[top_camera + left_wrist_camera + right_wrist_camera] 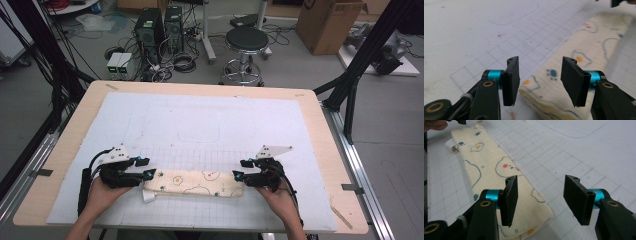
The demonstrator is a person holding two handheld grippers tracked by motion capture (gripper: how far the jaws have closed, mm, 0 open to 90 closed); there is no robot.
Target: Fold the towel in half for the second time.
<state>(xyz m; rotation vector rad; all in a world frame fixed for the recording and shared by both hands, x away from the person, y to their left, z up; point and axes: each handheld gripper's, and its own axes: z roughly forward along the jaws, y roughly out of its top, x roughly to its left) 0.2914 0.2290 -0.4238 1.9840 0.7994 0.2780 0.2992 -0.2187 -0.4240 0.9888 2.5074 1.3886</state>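
Overhead, hands (107, 192) flank the folded cloth (195, 184).

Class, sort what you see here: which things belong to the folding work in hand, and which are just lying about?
Part of the job:
- folded patterned cloth
- left tongs, open at one end of the cloth
- right tongs, open at the other end
- white gridded mat

Lying about:
- black stool
- cardboard box
- computer towers

the folded cloth (194, 183) lies on the gridded mat (200, 130) near the table's (65, 145) front edge; left gripper (148, 168) at the cloth's left end, right gripper (239, 169) at its right end
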